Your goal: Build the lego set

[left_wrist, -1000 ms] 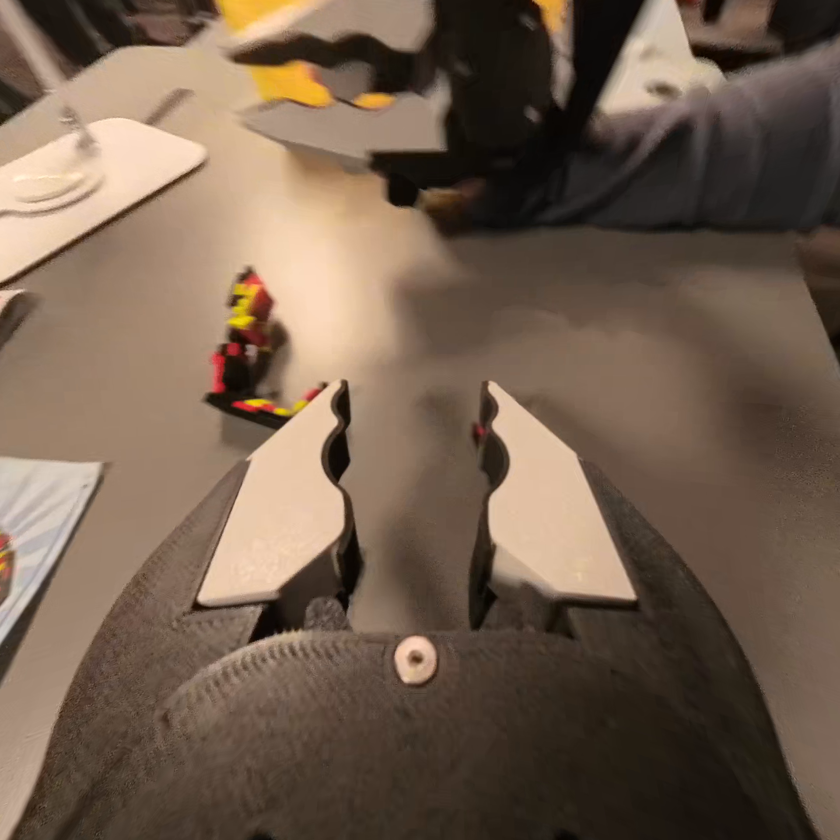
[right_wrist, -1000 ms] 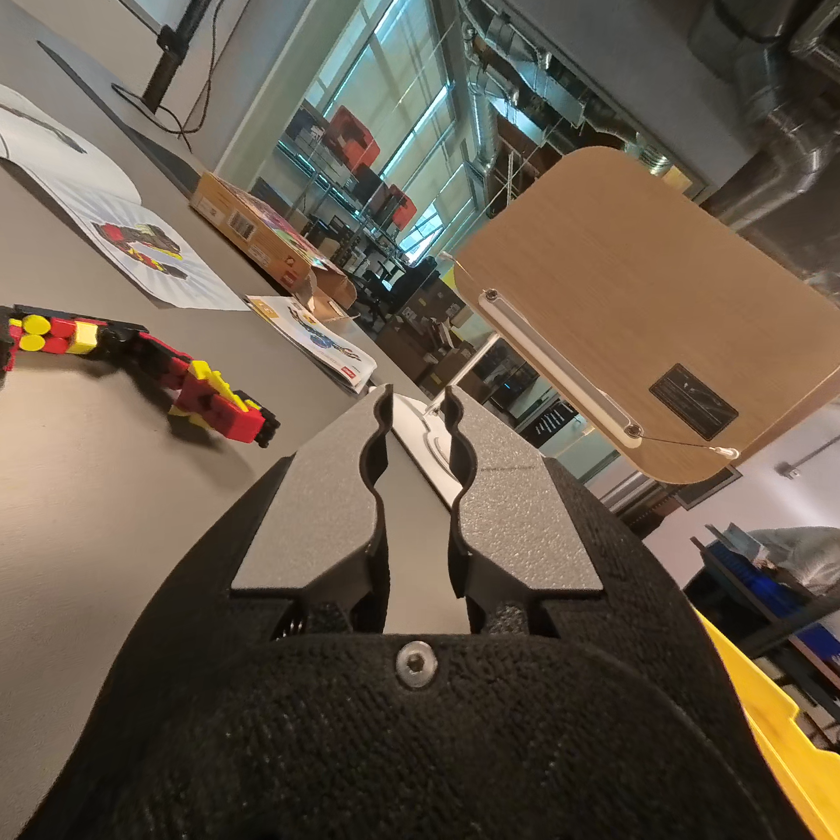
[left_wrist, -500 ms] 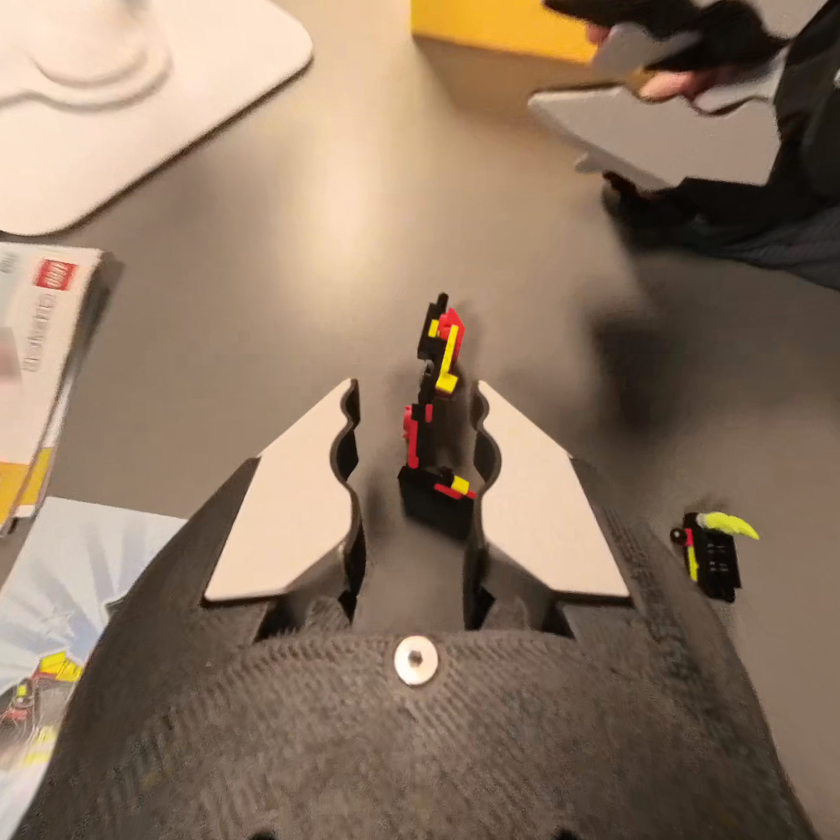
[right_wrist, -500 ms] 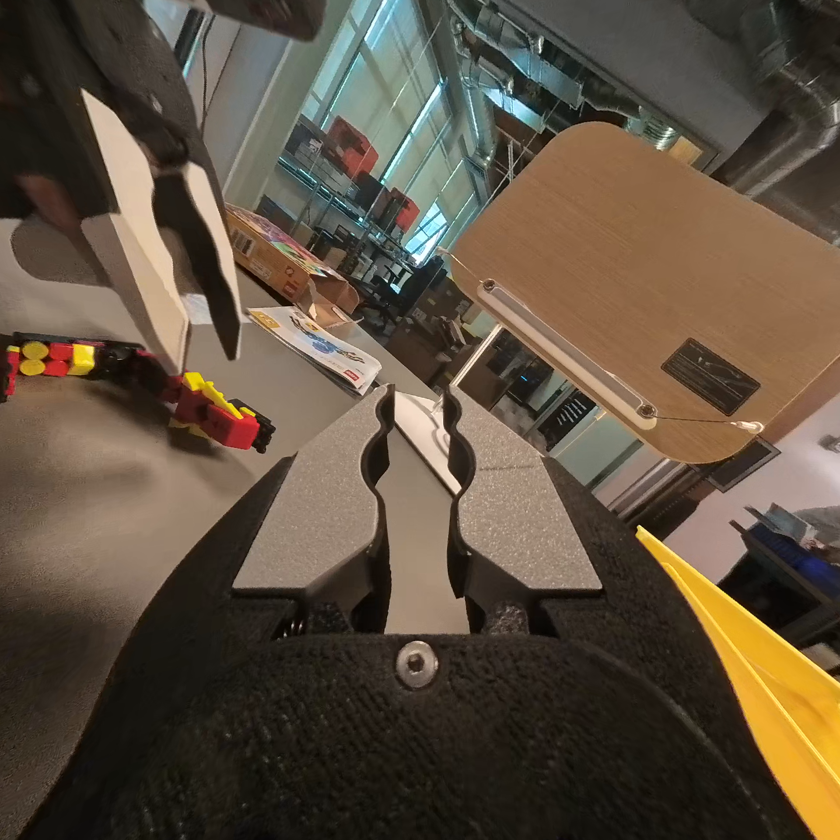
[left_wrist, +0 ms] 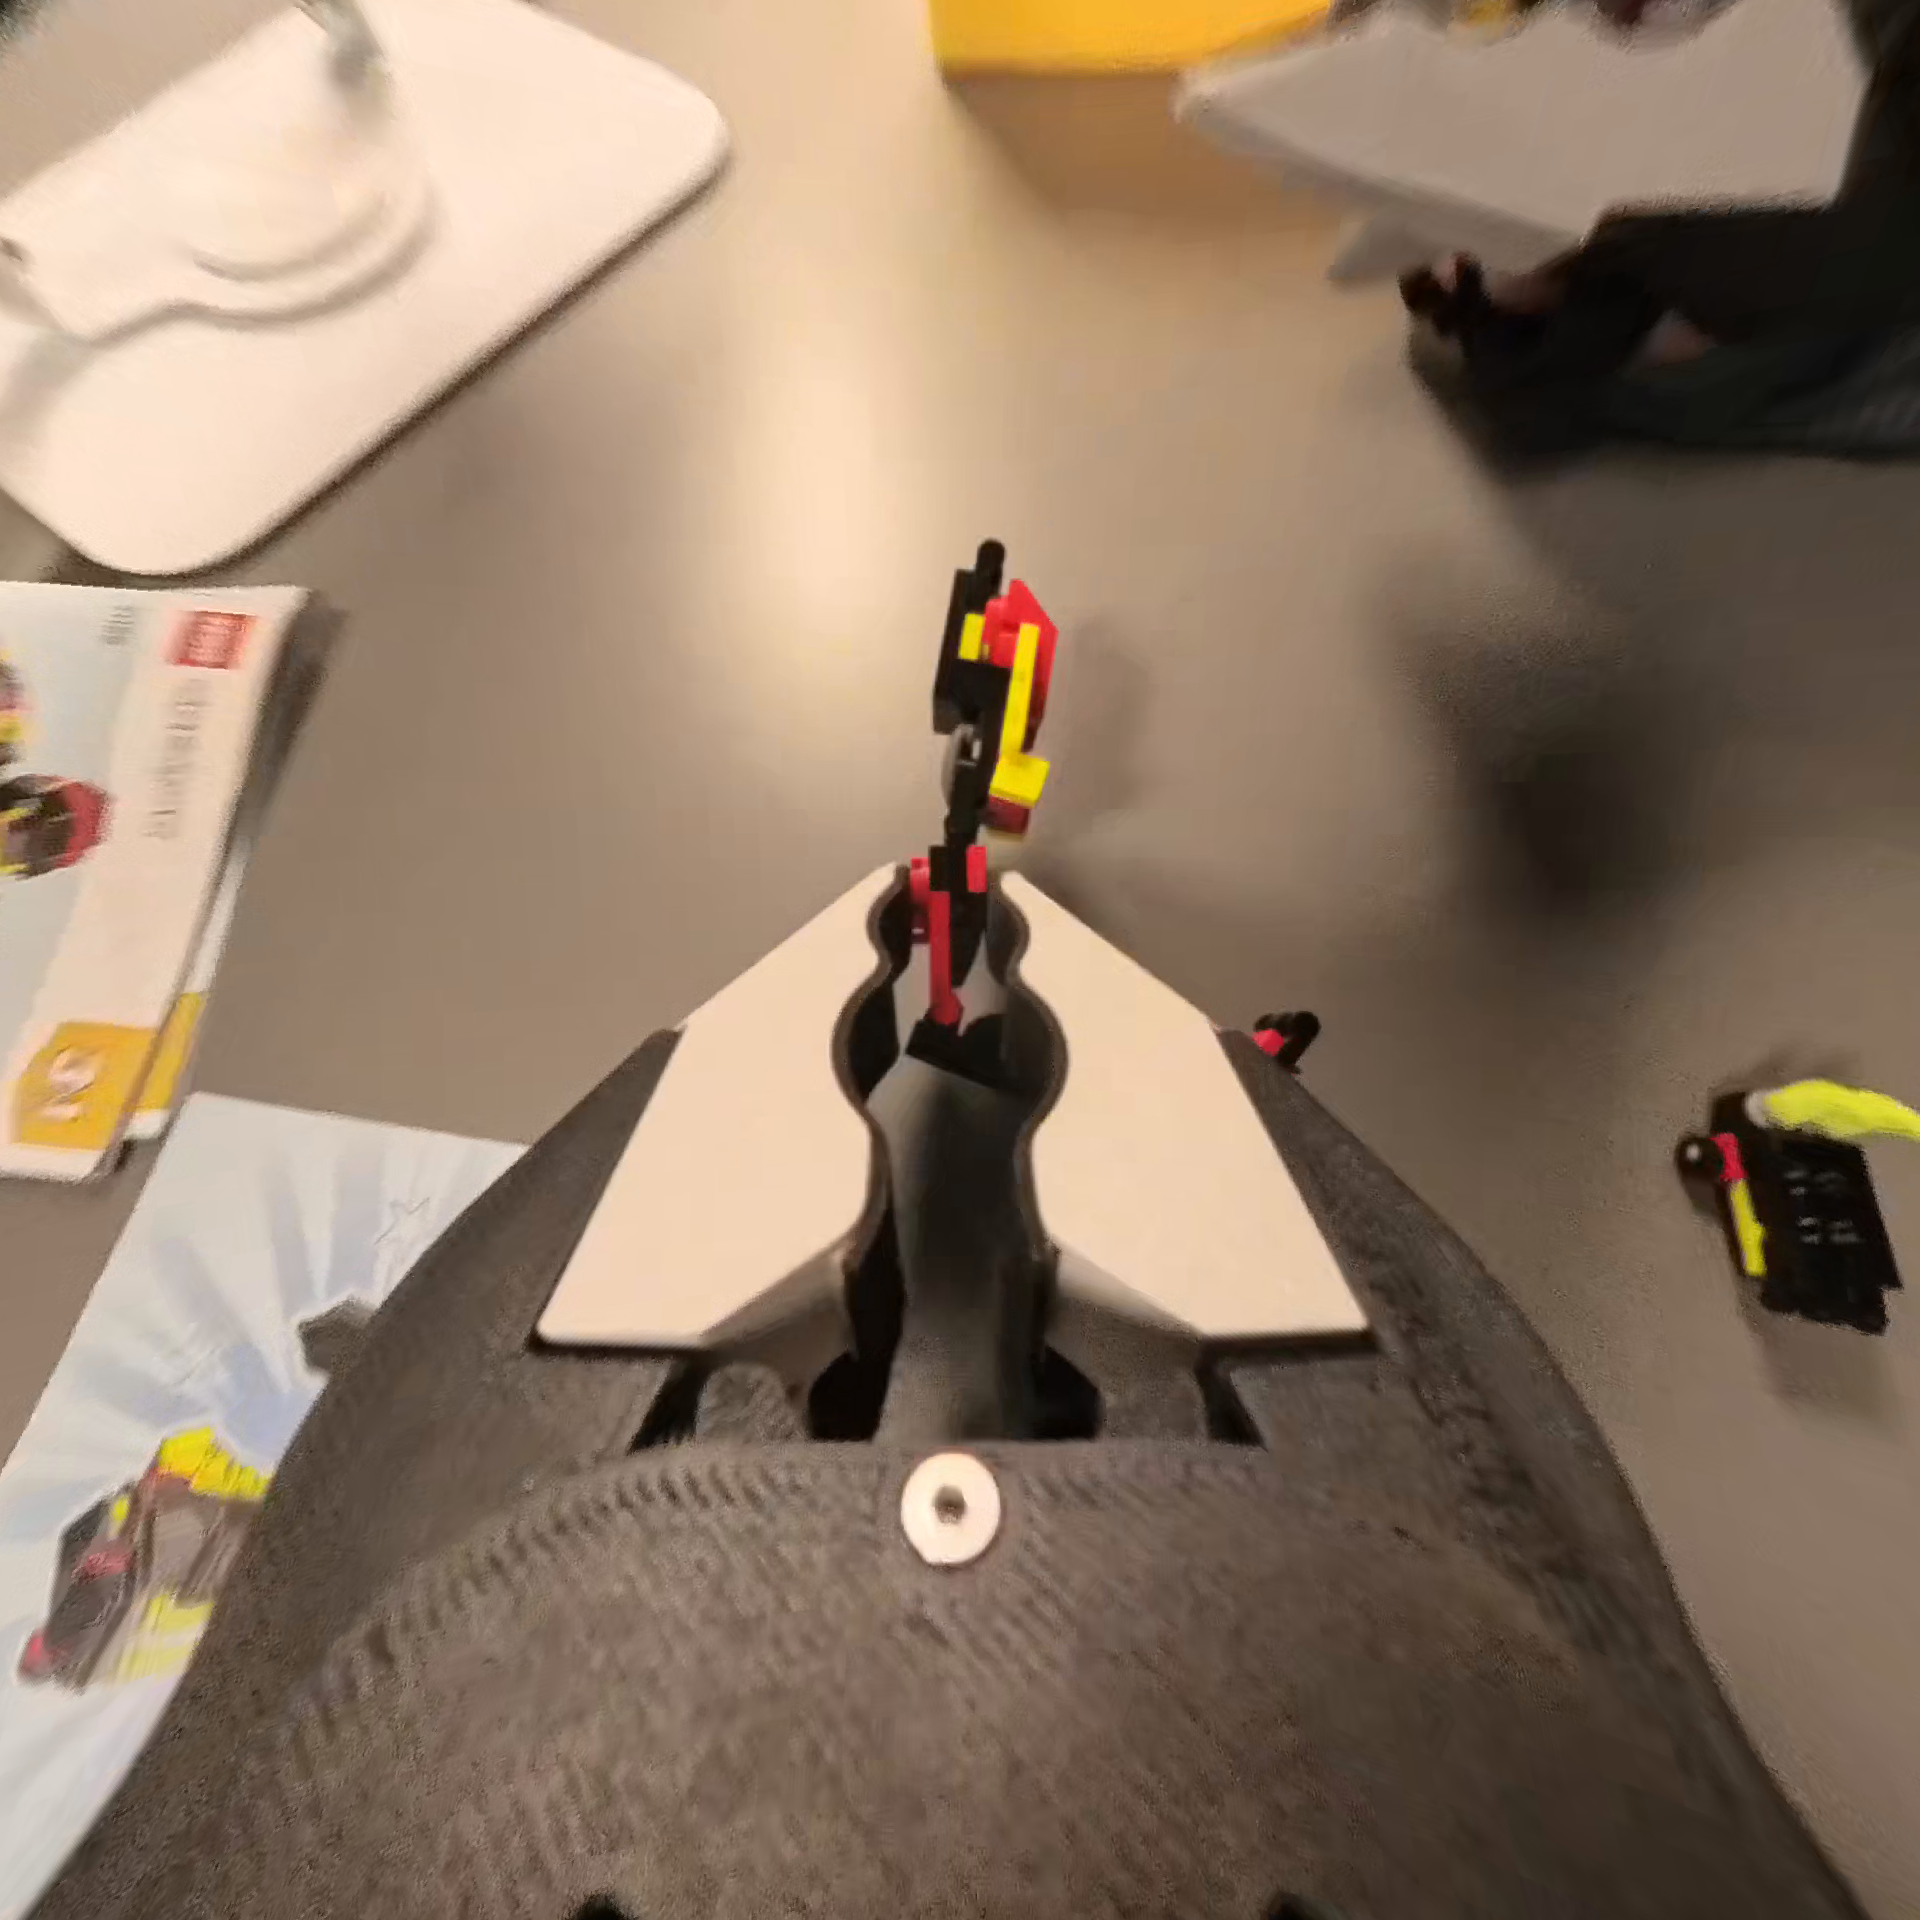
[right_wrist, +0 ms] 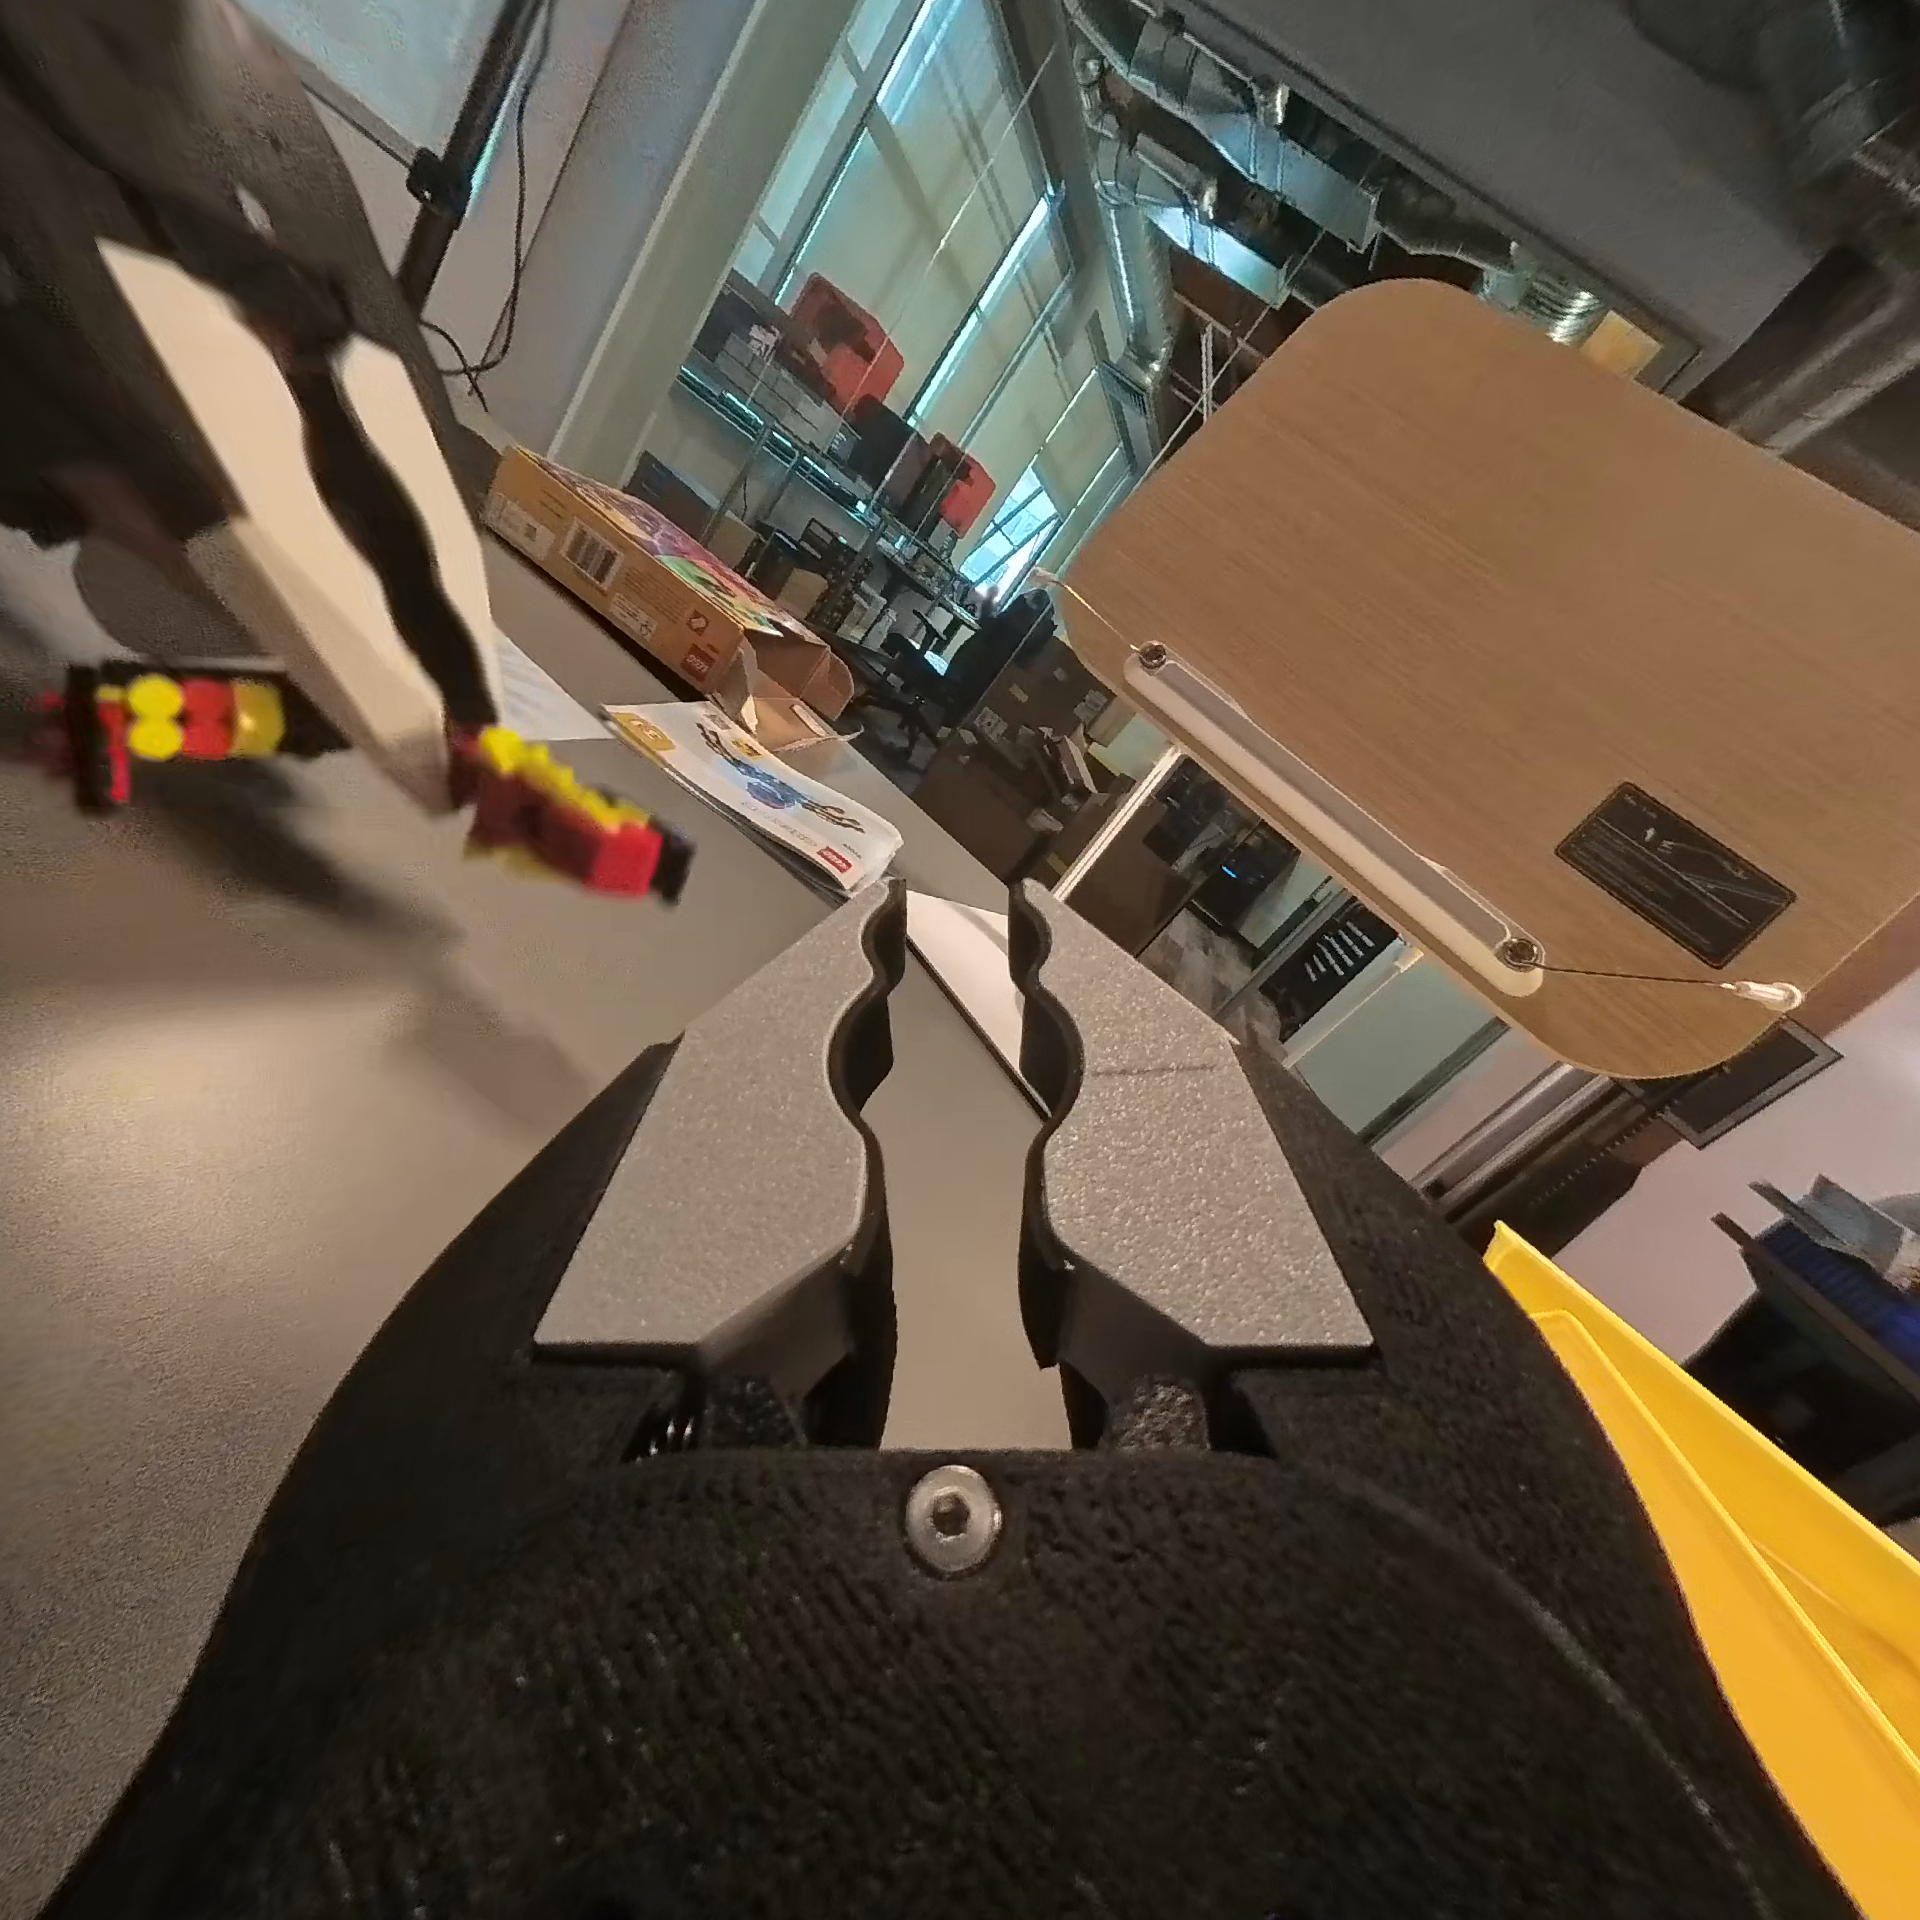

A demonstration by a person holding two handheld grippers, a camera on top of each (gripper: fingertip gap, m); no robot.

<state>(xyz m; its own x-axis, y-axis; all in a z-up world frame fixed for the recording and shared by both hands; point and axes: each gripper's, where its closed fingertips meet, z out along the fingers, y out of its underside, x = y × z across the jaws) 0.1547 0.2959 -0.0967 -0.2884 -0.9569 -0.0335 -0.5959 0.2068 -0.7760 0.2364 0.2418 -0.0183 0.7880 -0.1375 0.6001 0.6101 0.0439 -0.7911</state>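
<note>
The left gripper (left_wrist: 948,883) has its fingers clamped on the middle of the model (left_wrist: 987,727), a long black, red and yellow chain of bricks; the right wrist view shows the model (right_wrist: 566,821) sticking out on both sides of those fingers, apparently just clear of the table (left_wrist: 623,520). The right gripper (right_wrist: 956,914) sits low at the near edge, fingers slightly apart and holding nothing. A small black sub-assembly (left_wrist: 1808,1226) with a lime claw lies well to the right of the left gripper, and a tiny red and black piece (left_wrist: 1283,1034) rests just beside its right finger. Risks, as judged: the grip is narrow and central, so the jointed ends could droop, swing or snap off at a stud if the model is moved briskly; squeezing harder could split the chain at the pinch; a careless sweep could knock the small piece away. The table is matt grey, smooth and hard, so loose parts would likely skid. On it lie manuals (left_wrist: 125,852) at left, a white stand base (left_wrist: 312,260) far left, a yellow bin (right_wrist: 1714,1507) and an opened box (right_wrist: 644,582). Beyond is an open workshop with tall windows, shelving and exposed ducts
</note>
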